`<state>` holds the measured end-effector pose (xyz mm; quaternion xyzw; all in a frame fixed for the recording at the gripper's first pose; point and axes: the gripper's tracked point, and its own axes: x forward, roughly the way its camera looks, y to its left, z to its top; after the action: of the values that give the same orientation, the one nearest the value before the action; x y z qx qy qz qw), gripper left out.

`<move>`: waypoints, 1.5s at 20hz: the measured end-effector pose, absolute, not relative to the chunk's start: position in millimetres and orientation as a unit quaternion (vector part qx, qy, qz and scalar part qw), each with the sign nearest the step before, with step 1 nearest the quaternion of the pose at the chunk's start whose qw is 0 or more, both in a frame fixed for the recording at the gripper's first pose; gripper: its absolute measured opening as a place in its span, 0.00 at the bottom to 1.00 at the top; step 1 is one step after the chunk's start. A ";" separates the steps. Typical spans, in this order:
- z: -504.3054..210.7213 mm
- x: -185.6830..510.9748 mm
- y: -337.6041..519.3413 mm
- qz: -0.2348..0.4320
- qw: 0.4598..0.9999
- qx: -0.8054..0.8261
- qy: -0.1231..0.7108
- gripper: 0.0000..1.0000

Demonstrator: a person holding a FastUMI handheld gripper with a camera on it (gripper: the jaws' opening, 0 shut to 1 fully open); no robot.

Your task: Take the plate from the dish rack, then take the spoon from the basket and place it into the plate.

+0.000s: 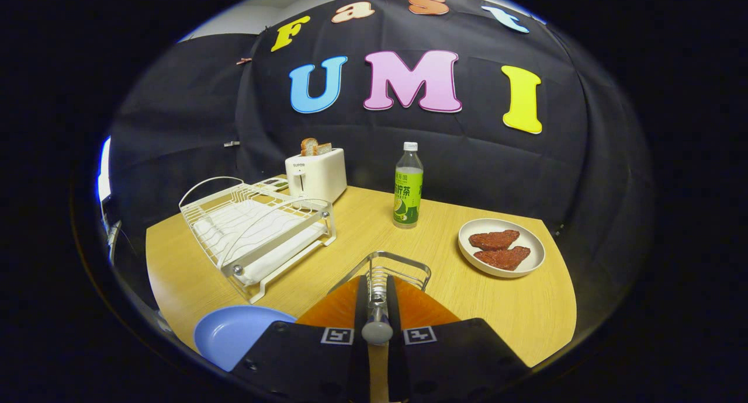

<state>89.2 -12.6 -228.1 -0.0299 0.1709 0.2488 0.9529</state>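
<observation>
With the blue plate [231, 333] already on the table beside the empty dish rack [257, 228], the gripper [377, 318] was clamped on the spoon [377, 327] above the wire basket [383, 271], so carrying it leftwards to the plate seemed next.

Tabletop [502, 309] presents as light wood-grain laminate with a smooth matt finish, dish rack [257, 228] as white-coated wire, basket [388, 268] as bright chromed wire, spoon [377, 321] as polished metal, plate [234, 333] as smooth blue plastic with slight sheen, bottle [408, 187] as clear glossy plastic.
</observation>
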 end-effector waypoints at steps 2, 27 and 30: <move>-215.4 87.5 -16.4 0.249 0.954 -0.027 0.168 0.16; -198.2 -57.2 87.9 0.464 0.860 -0.052 0.206 0.16; -219.0 -57.6 91.8 0.460 0.858 -0.072 0.215 0.16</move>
<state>-57.6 91.8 -219.0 -0.0722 0.2145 0.4604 0.8583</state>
